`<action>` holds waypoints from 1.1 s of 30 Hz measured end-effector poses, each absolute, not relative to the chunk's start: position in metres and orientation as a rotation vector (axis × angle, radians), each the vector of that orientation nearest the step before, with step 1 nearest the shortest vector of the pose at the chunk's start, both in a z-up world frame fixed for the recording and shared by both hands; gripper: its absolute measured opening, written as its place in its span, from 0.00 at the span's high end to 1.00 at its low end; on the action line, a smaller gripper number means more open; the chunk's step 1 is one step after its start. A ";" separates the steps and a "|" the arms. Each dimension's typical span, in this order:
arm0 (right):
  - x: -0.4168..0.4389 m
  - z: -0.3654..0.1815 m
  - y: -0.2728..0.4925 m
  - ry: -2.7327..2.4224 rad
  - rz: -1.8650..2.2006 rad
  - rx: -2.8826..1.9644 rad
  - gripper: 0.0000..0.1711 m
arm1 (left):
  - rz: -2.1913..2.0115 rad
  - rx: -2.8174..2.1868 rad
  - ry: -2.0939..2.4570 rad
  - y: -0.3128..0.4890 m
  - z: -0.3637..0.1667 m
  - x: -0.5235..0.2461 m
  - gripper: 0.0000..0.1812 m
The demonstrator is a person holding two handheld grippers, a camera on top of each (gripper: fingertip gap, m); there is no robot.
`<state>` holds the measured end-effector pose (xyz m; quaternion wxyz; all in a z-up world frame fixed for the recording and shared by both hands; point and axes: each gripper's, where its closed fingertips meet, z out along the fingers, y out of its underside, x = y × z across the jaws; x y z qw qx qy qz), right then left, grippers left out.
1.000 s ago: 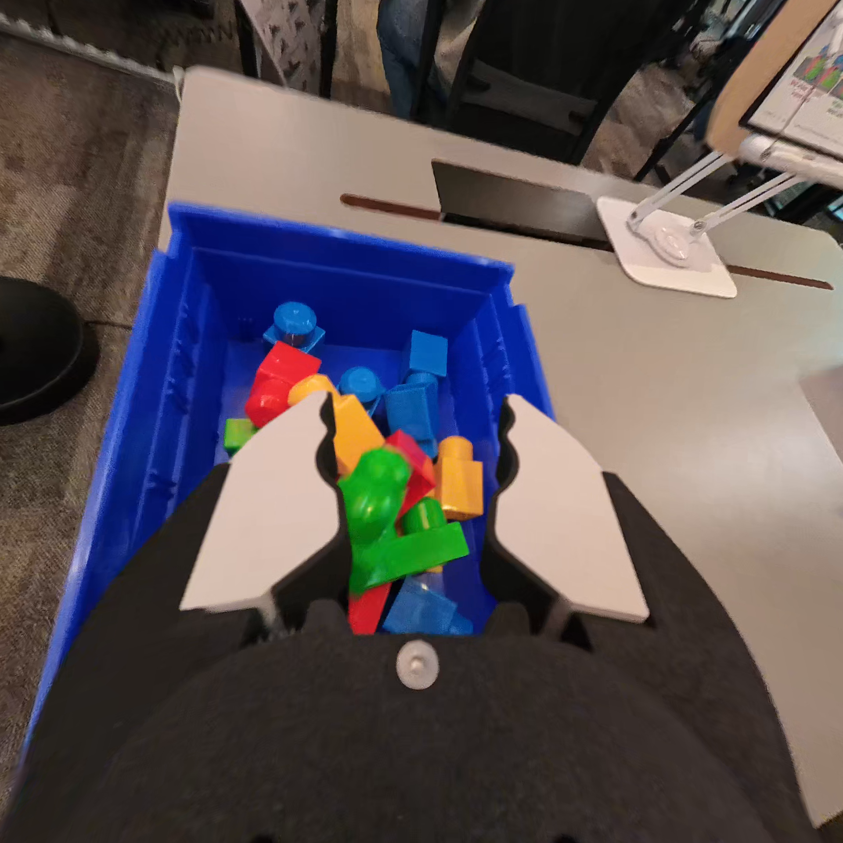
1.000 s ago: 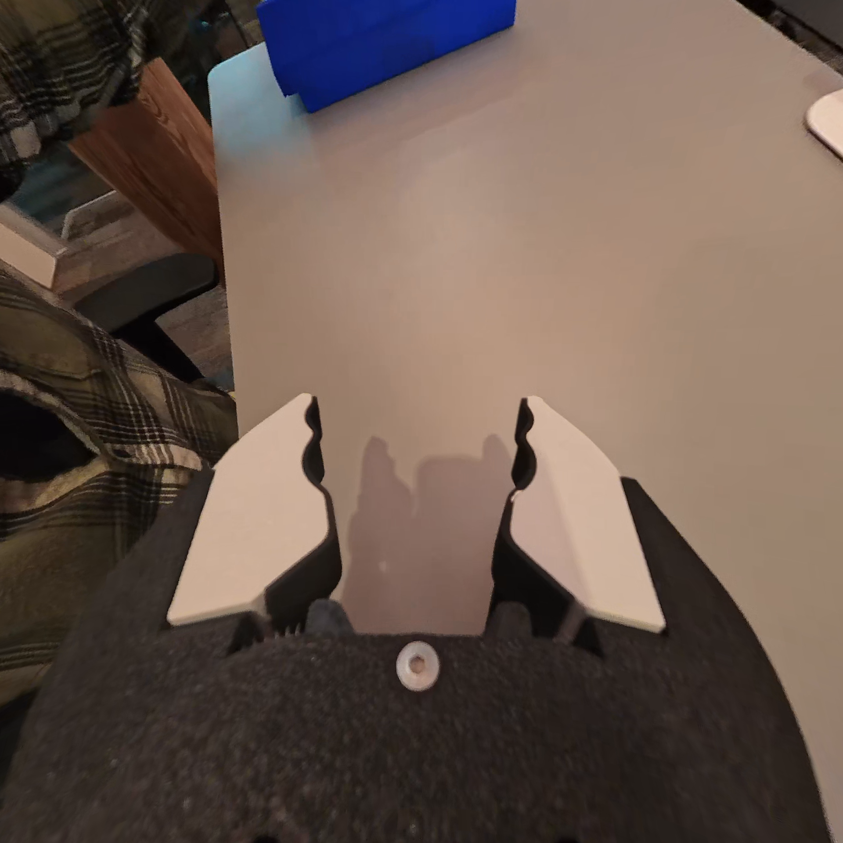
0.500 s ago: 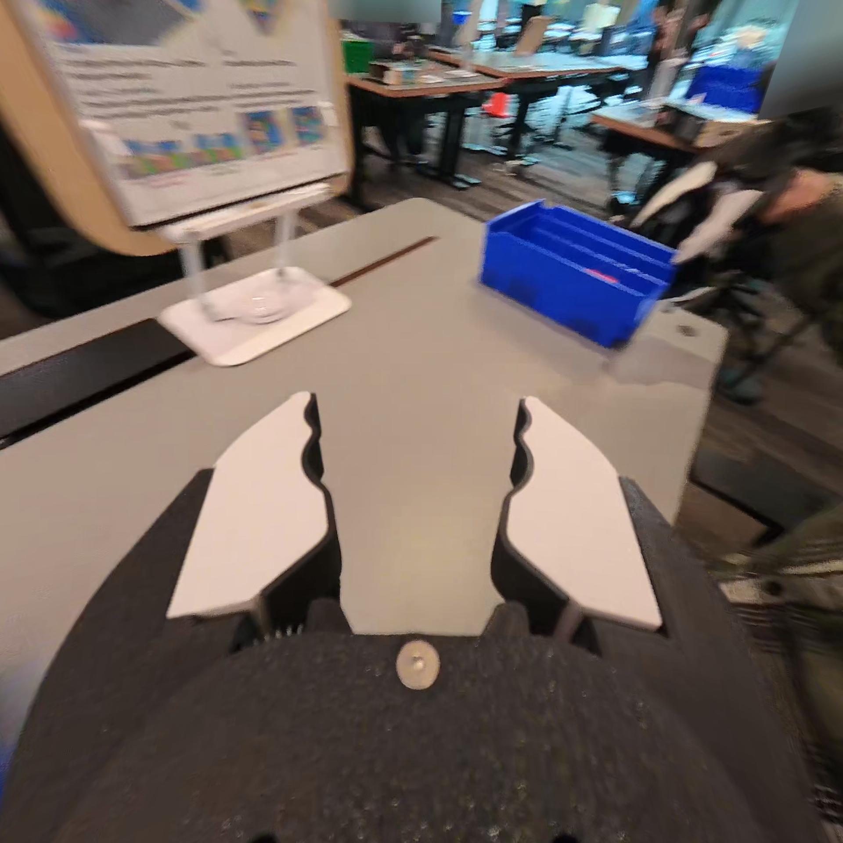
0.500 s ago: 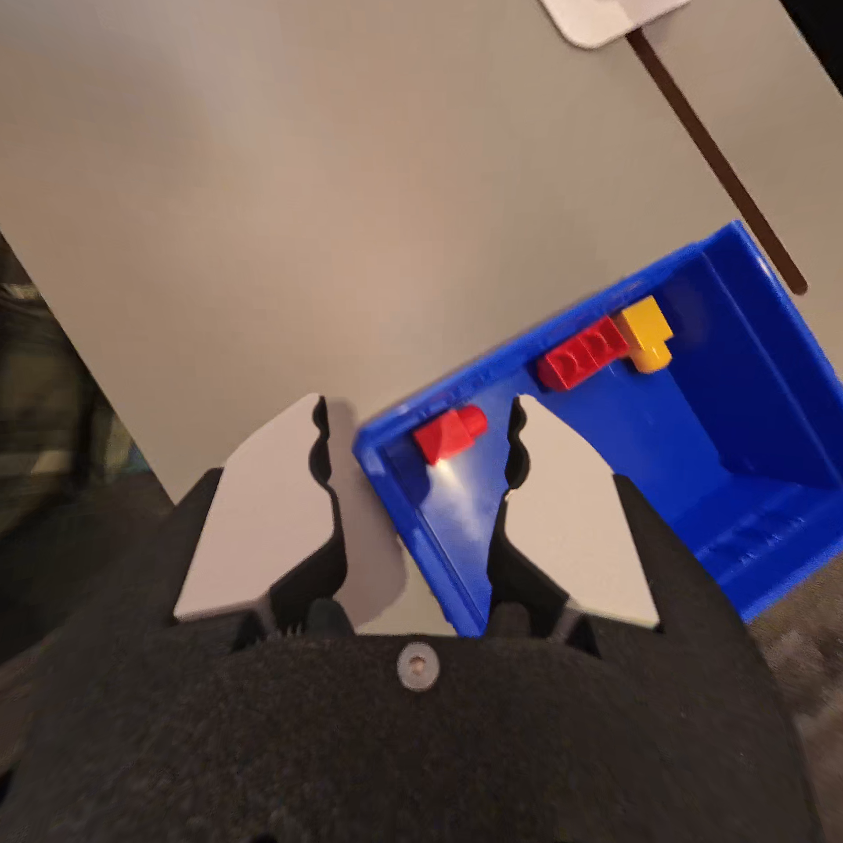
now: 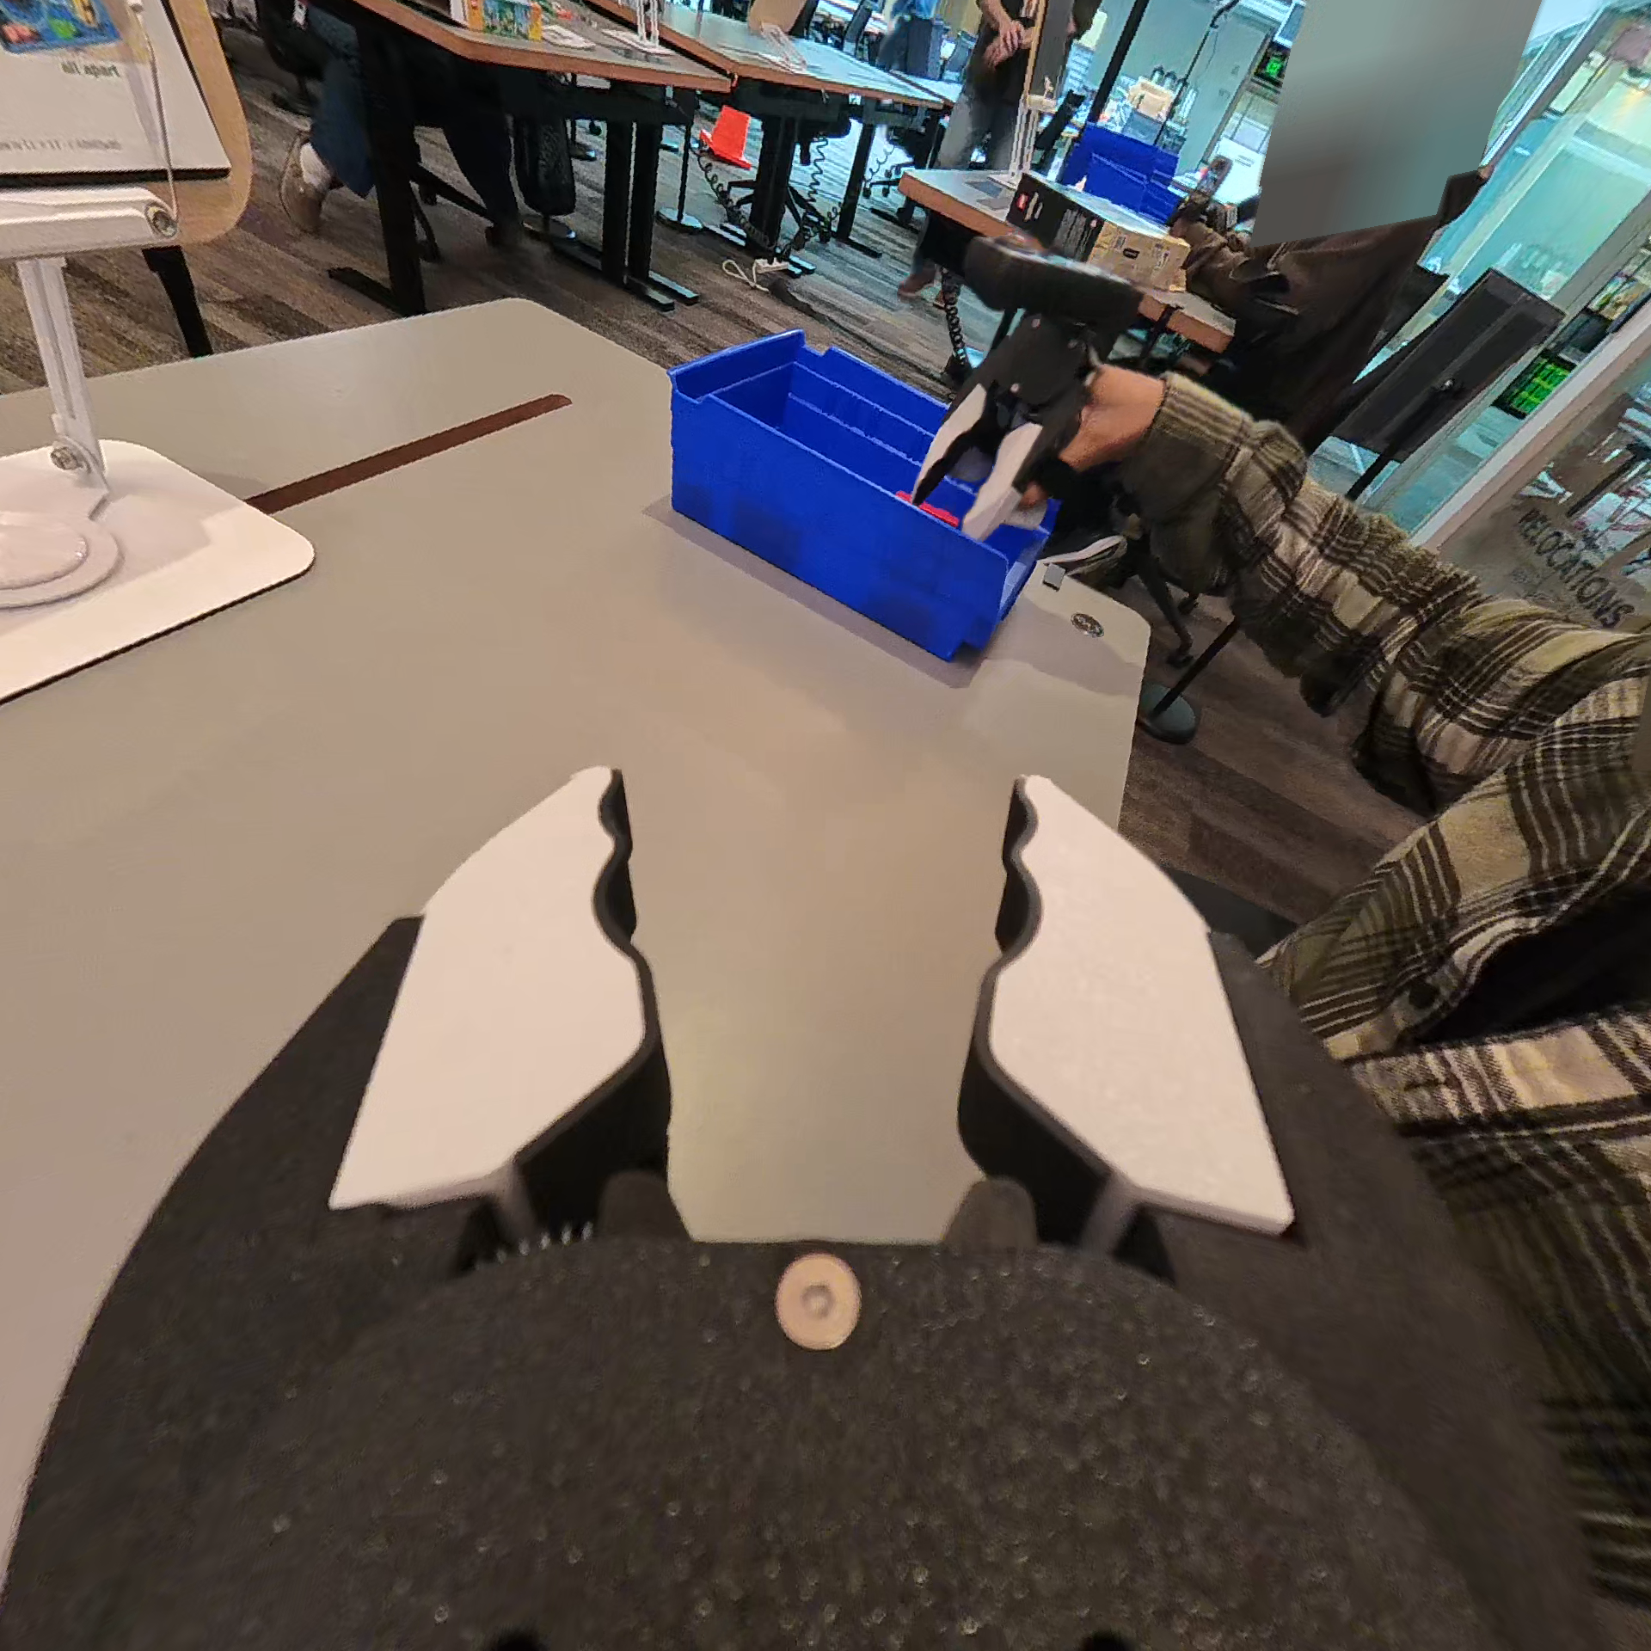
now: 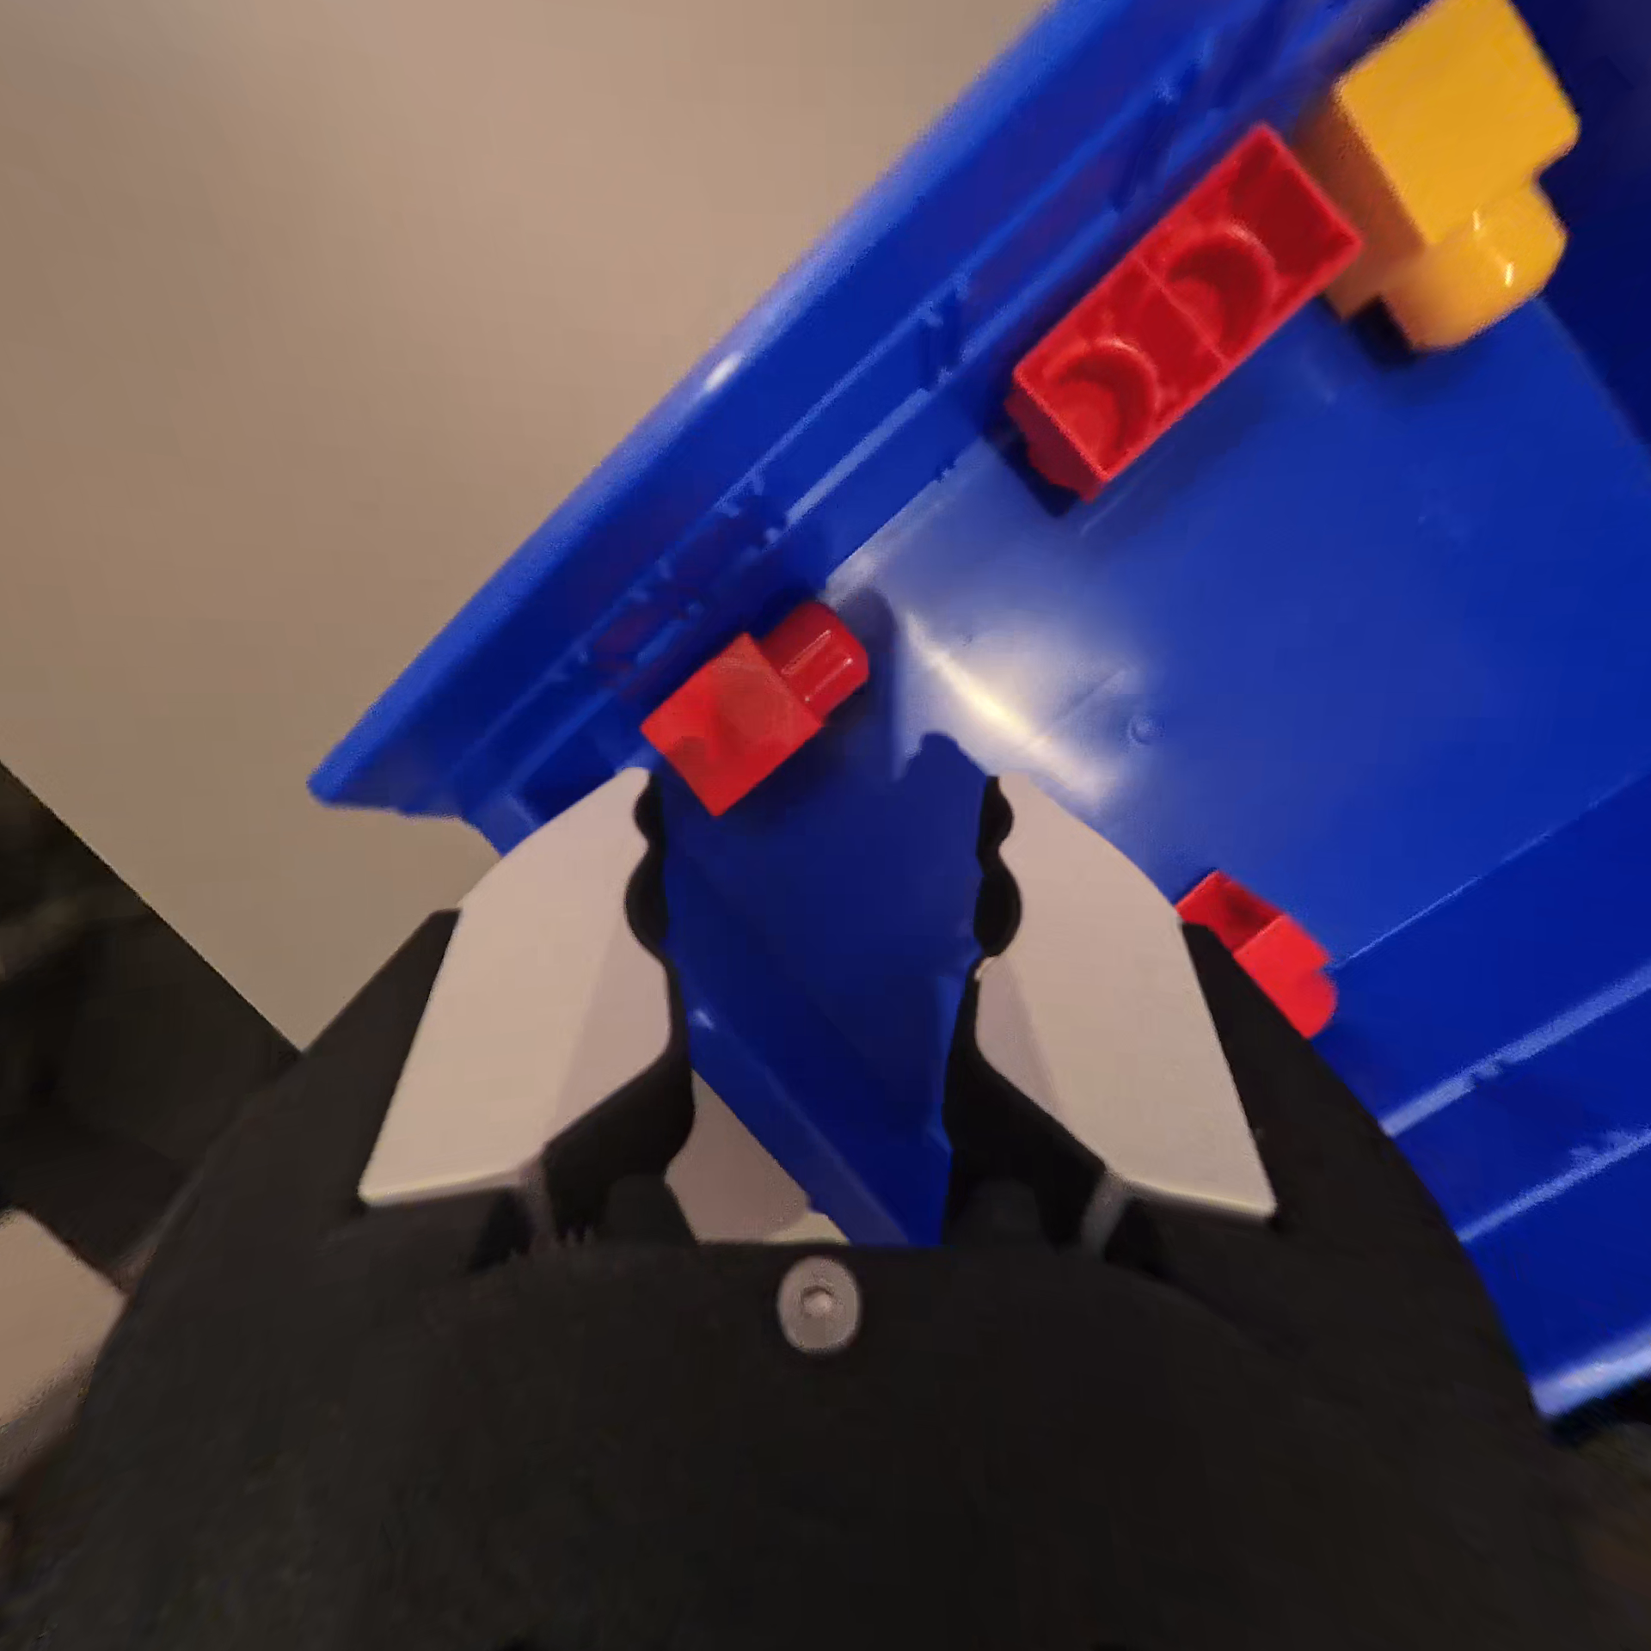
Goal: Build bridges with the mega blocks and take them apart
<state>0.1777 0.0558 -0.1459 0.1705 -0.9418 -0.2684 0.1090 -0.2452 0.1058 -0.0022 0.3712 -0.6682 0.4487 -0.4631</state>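
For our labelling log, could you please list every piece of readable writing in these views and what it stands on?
I cannot quote writing, so here are only the things that bear it.
Instruction sheet on the stand: printed lines, blurred.
Black box on a far desk: label too small.
Large lettering, far right: legible.
Green screen: too small.
Blue bin, mega blocks: none.

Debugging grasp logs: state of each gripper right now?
Left gripper: open, empty, above the table.
Right gripper: open, empty, inside the blue bin, near a small red block.

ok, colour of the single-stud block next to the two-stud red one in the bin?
Yellow block, clearest in the right wrist view.
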 end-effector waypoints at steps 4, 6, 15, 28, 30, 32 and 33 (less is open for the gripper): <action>0.168 -0.155 0.058 -0.397 0.454 -2.769 0.69 | -1.156 -1.720 1.163 0.105 0.001 -0.248 0.56; 0.167 -0.163 0.057 -0.341 0.433 -2.810 0.64 | -1.155 -1.718 1.161 0.105 0.003 -0.249 0.56; 0.169 -0.188 0.058 -0.228 0.351 -2.905 0.59 | -1.154 -1.711 1.192 0.100 0.007 -0.249 0.56; 0.189 -0.180 0.052 -0.240 0.289 -2.940 0.67 | -1.163 -1.709 1.177 0.099 0.004 -0.258 0.56; 0.189 -0.191 0.048 -0.263 0.295 -2.981 0.66 | -1.163 -1.708 1.174 0.099 0.003 -0.259 0.55; 0.184 -0.198 0.048 -0.273 0.359 -2.985 0.75 | -1.162 -1.709 1.166 0.100 0.001 -0.261 0.56; 0.184 -0.200 0.049 -0.278 0.374 -2.987 0.78 | -1.159 -1.711 1.161 0.100 -0.001 -0.262 0.56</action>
